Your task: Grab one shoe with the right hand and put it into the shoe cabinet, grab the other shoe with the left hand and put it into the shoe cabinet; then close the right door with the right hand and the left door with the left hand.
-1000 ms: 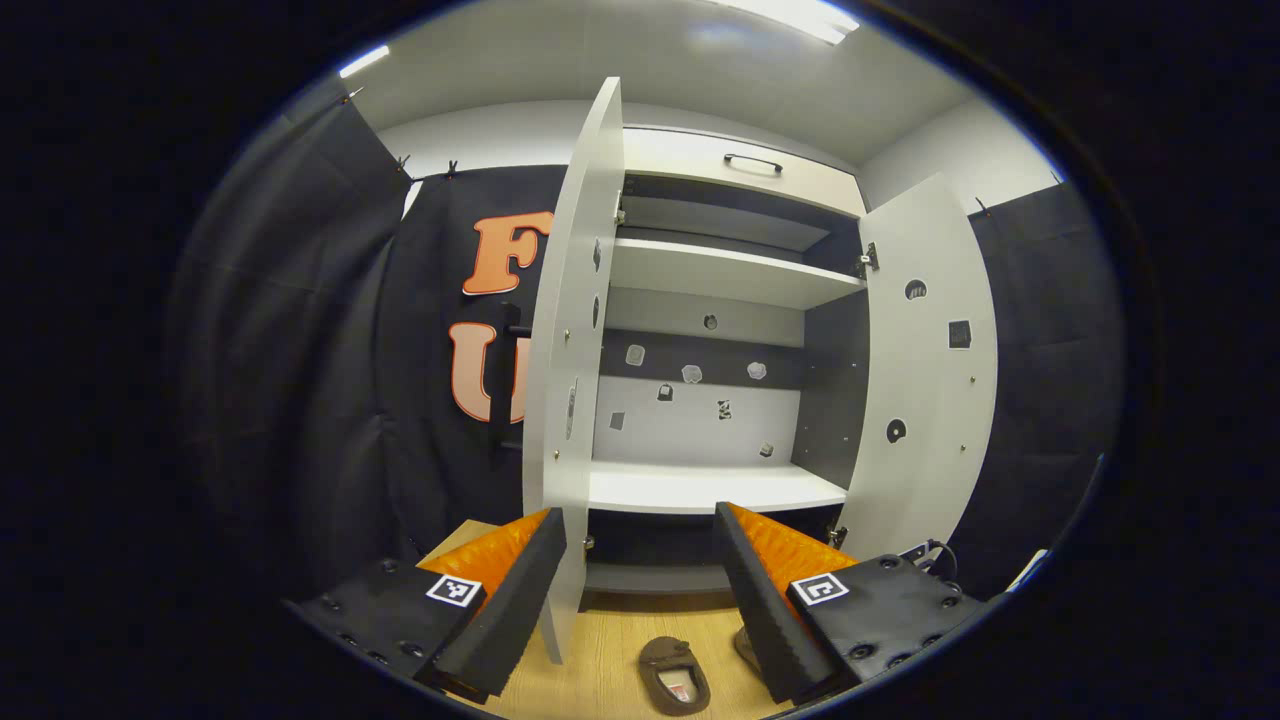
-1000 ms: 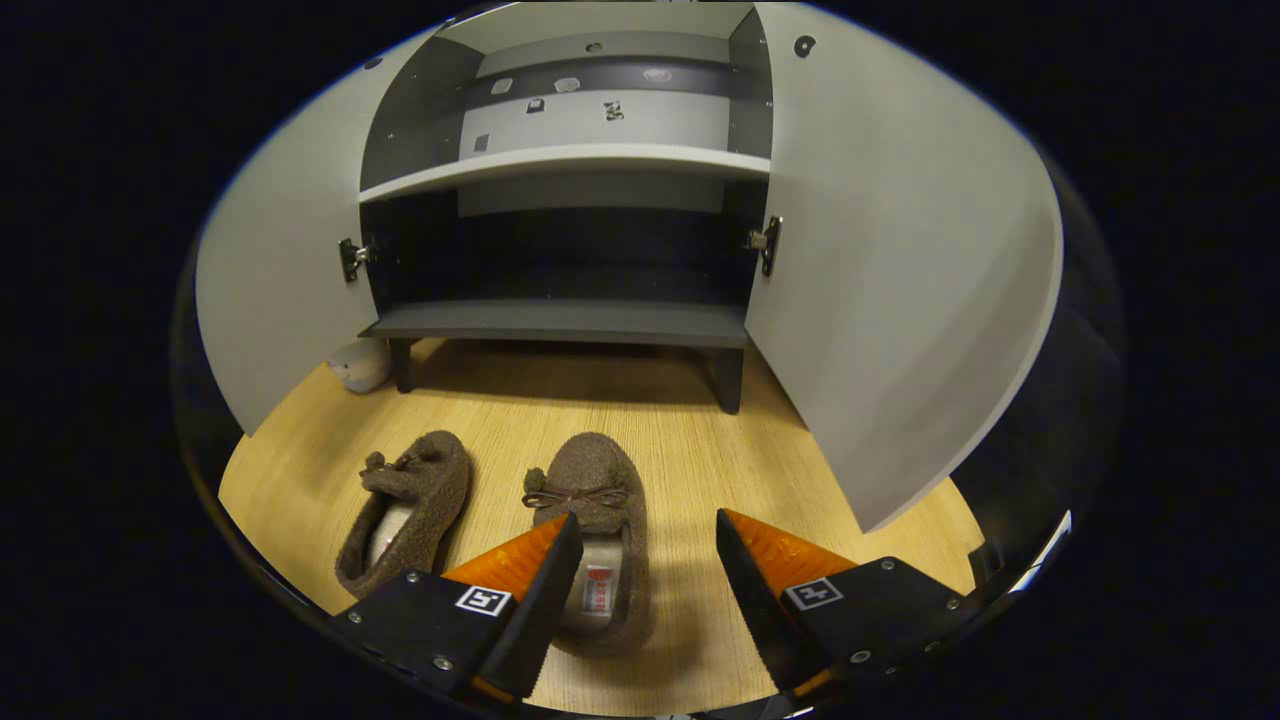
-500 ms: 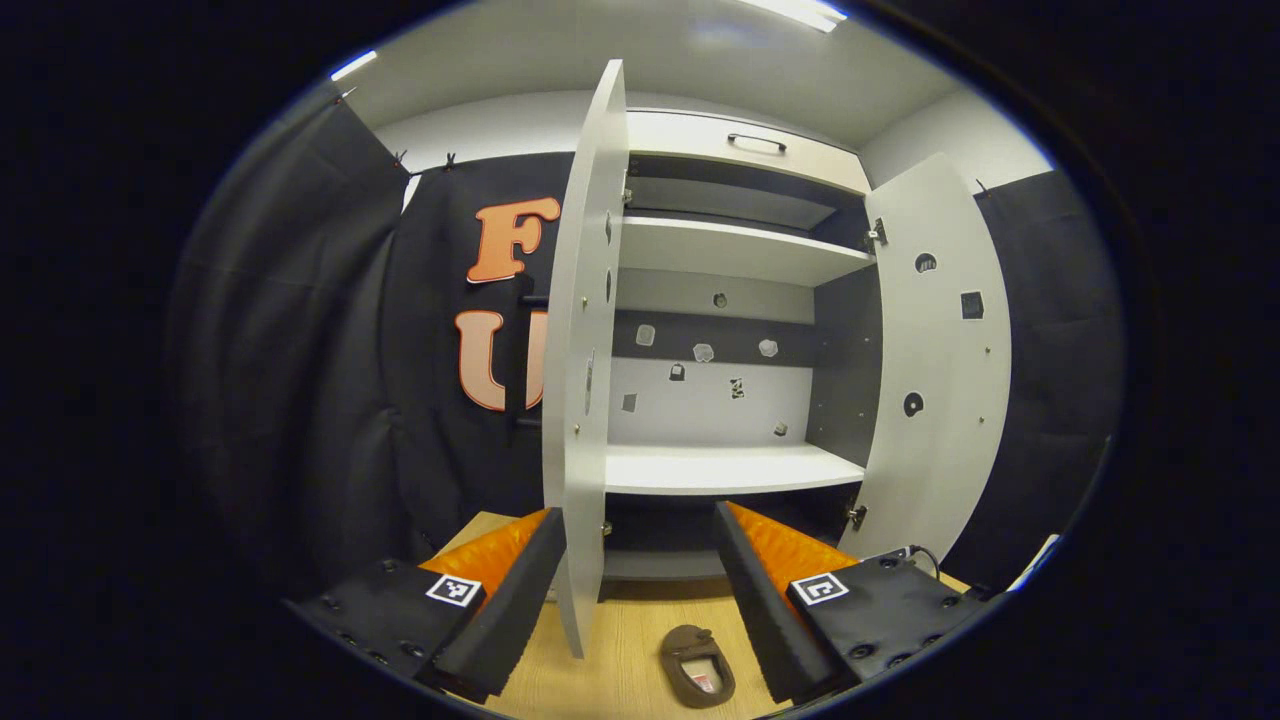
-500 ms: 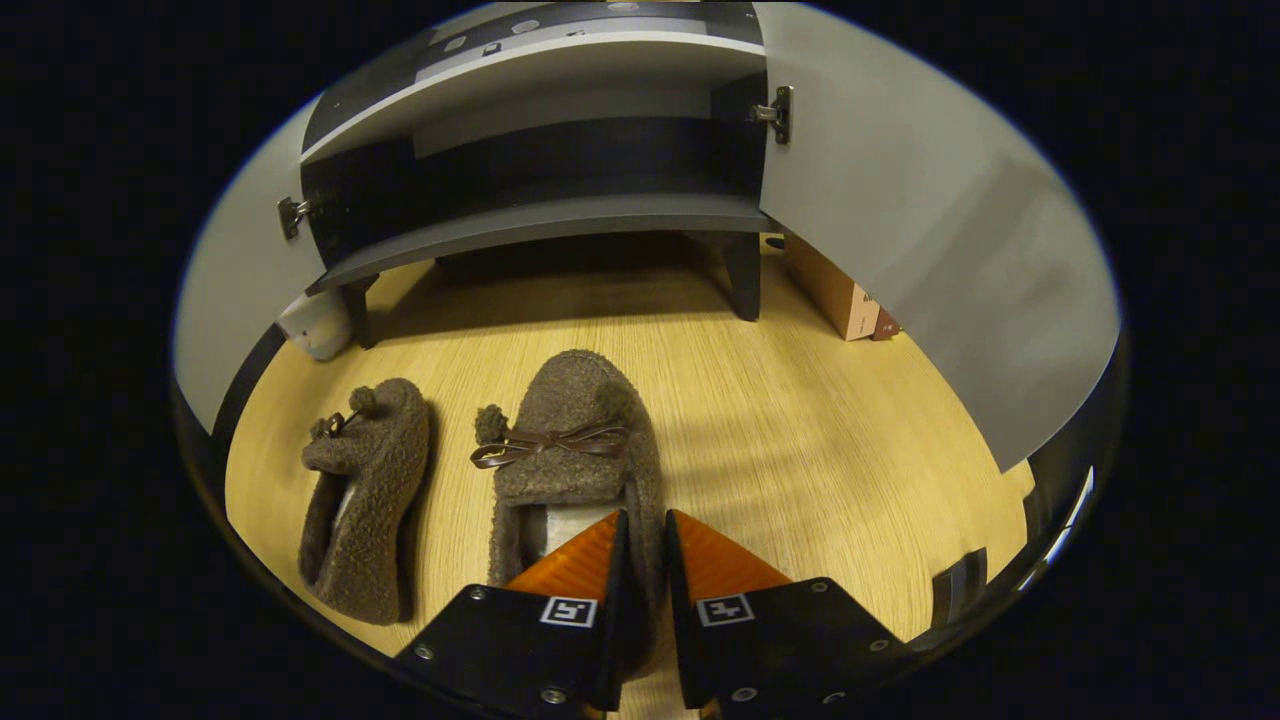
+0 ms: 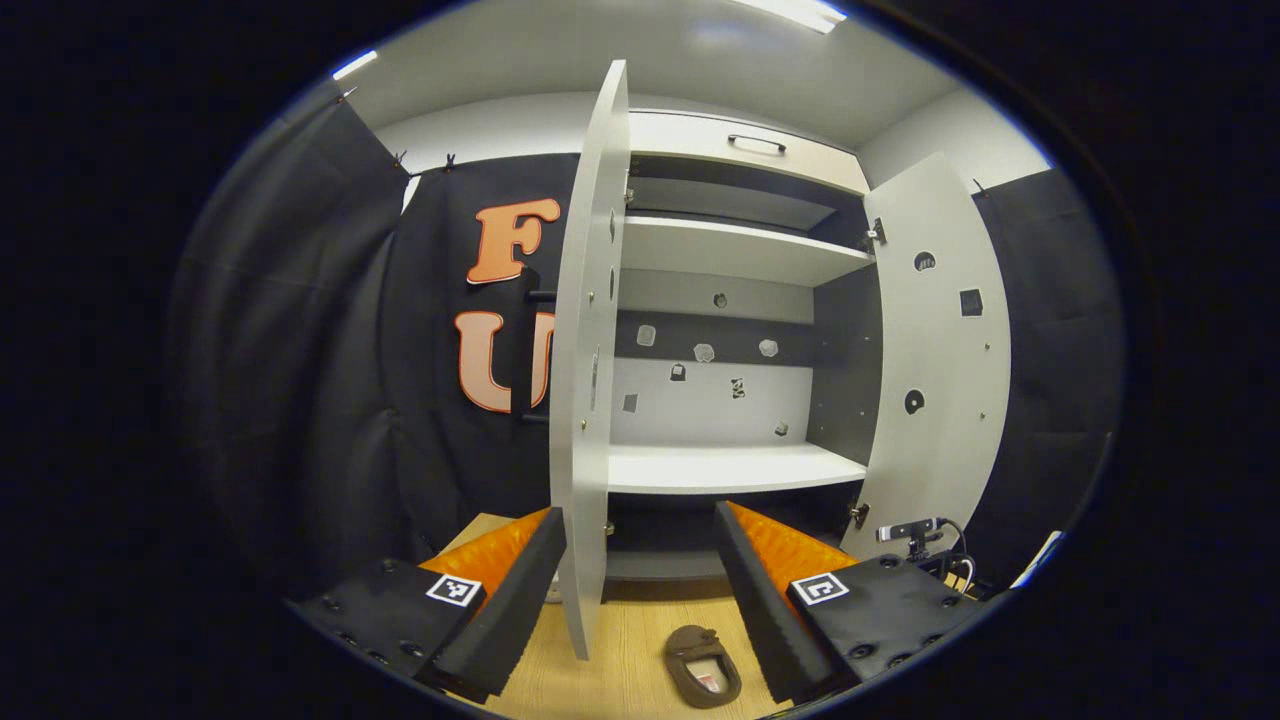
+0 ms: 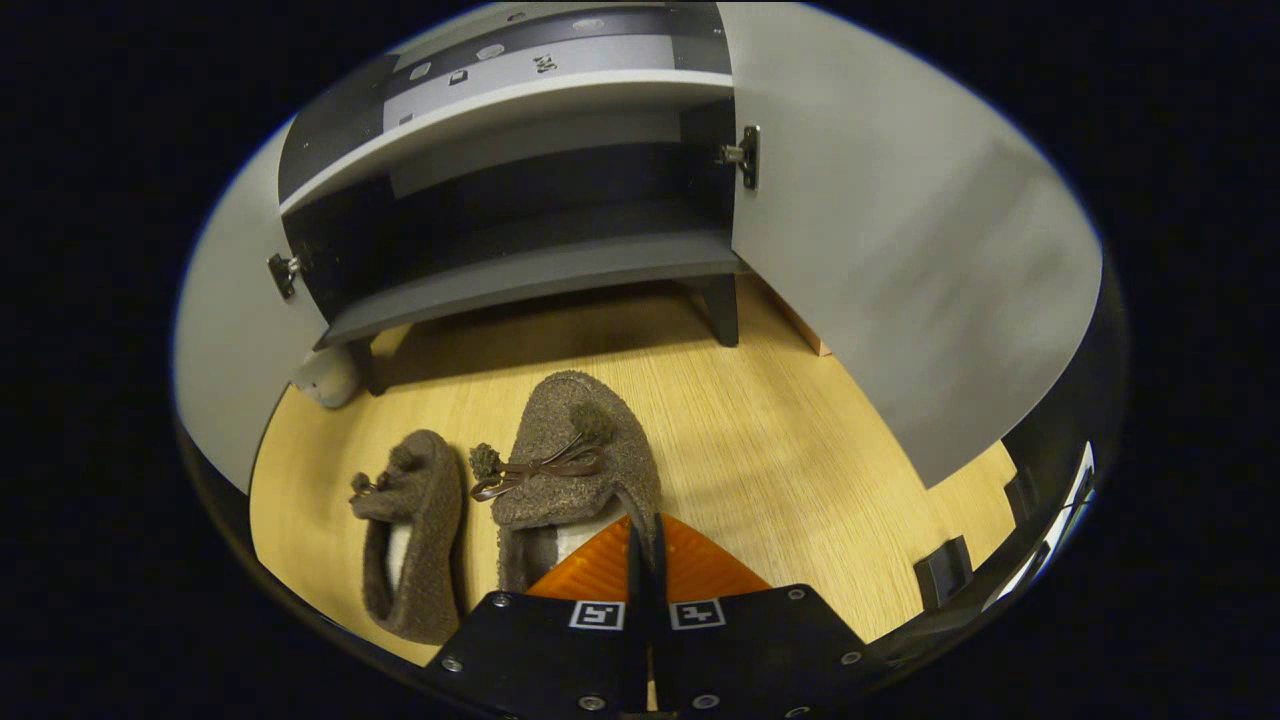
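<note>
Two brown fuzzy slippers lie on the wooden floor before the open shoe cabinet. My right gripper is shut on the side rim of the right slipper, which has a bow on top. The left slipper lies just beside it, untouched. I cannot tell whether the held slipper is off the floor. My left gripper hangs open and higher up, facing the cabinet's shelves. Below it one slipper shows on the floor. The left door and the right door stand wide open.
The right door juts over the floor to the right of the slippers. A small white object sits by the cabinet's left leg, a cardboard box behind the right door. A small device with a cable sits low right.
My right gripper has come down over the right slipper and gone from open to shut on its rim. The left gripper stays open and has barely shifted.
</note>
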`<state>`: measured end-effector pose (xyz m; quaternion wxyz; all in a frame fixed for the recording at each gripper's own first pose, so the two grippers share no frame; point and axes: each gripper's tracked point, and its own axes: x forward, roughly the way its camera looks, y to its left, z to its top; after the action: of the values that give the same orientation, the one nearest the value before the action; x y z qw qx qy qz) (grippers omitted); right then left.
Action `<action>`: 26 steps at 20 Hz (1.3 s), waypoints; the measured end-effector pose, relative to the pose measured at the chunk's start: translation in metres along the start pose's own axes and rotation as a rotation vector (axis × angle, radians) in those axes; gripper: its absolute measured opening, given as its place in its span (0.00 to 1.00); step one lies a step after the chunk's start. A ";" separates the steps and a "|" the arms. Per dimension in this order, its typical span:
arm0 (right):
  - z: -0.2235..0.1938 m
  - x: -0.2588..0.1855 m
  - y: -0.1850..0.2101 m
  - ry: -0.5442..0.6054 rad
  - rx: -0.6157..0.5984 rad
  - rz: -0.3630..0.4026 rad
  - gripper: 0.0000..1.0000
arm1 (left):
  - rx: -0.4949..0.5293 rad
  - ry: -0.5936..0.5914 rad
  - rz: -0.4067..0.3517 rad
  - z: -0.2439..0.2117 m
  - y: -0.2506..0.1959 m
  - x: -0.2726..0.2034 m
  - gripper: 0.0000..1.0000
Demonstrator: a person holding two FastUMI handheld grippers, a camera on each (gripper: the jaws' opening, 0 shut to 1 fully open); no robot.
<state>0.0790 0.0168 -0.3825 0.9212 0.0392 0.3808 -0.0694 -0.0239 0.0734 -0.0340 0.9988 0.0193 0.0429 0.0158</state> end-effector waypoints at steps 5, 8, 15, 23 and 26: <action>0.076 -0.071 0.040 -0.104 0.038 0.065 0.02 | 0.005 0.004 -0.019 -0.005 0.000 0.001 0.97; 0.121 -0.110 0.073 -0.175 0.000 0.141 0.02 | 0.026 -0.005 -0.024 -0.006 0.001 -0.001 0.96; 0.236 -0.132 0.127 -0.312 -0.011 0.200 0.02 | 0.033 -0.001 -0.021 -0.014 0.006 -0.003 0.97; 0.369 -0.104 0.139 -0.443 -0.034 0.135 0.01 | 0.049 0.014 -0.013 -0.024 0.013 0.003 0.97; 0.401 -0.078 0.139 -0.444 -0.017 0.100 0.01 | 0.052 0.017 0.004 -0.024 0.020 0.008 0.97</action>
<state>0.3258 0.1112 -0.0410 0.9850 0.0339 0.1672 -0.0275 -0.0188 0.0949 -0.0574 0.9975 0.0453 0.0519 0.0167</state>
